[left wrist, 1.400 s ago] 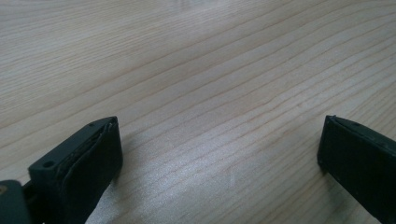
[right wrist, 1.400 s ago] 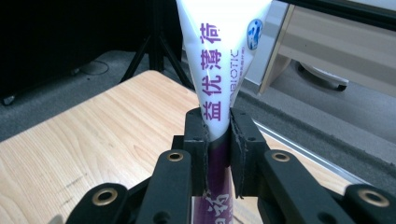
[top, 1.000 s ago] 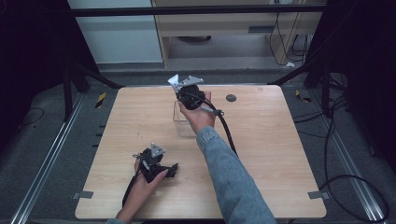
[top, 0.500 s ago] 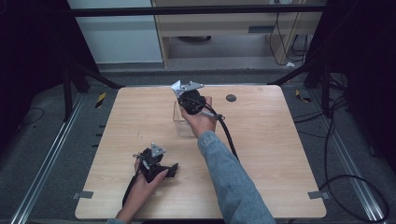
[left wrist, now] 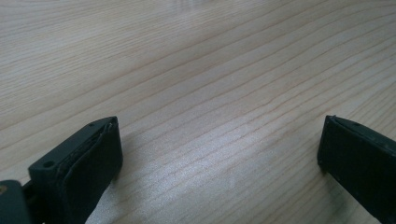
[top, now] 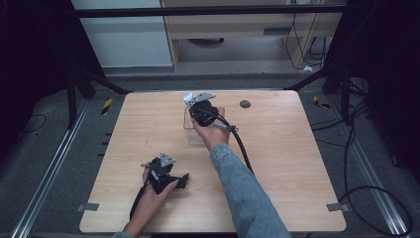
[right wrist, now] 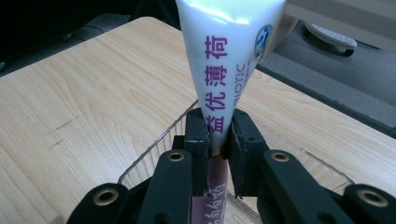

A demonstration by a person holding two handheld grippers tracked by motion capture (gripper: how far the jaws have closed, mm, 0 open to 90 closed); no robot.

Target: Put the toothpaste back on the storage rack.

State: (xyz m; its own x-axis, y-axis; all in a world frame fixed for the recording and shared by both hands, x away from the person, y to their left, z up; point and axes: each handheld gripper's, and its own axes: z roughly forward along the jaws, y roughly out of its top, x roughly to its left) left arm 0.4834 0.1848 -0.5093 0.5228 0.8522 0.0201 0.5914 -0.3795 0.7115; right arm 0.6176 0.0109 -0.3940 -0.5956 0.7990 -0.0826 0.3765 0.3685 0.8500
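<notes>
A: Where's the tube [right wrist: 227,56] now?

B: Pinched in our right gripper [right wrist: 219,137], jaws clamped on its lower part w/ the flat white crimped end sticking up beyond them. In the high view the right gripper [top: 198,101] hangs over the clear box [top: 190,130], toward the far middle of the table [top: 297,163].

A: Why hold it that way?

B: Prob. so the tube goes into the box end-first and stands upright; gripping it mid-body keeps it from swinging. The box rim [right wrist: 154,149] sits right under the jaws in the right gripper view, so we judge we're lined up above the opening, tube not yet let go.

A: Right arm pose?

B: Sleeve stretched fwd from the near edge, wrist bent so the gripper tips down over the box, cable [top: 242,148] trailing back on the right.

A: And the left gripper [top: 166,171]?

B: Parked near the near-left part of the table, resting low. Its jaws stand wide apart w/ nothing between, just bare wood [left wrist: 210,93] below. Idle, out of the way so the right has room.

A: The dark disc [top: 244,104]?

B: Far side, right of the box, well apart. Can't tell what it is.
</notes>
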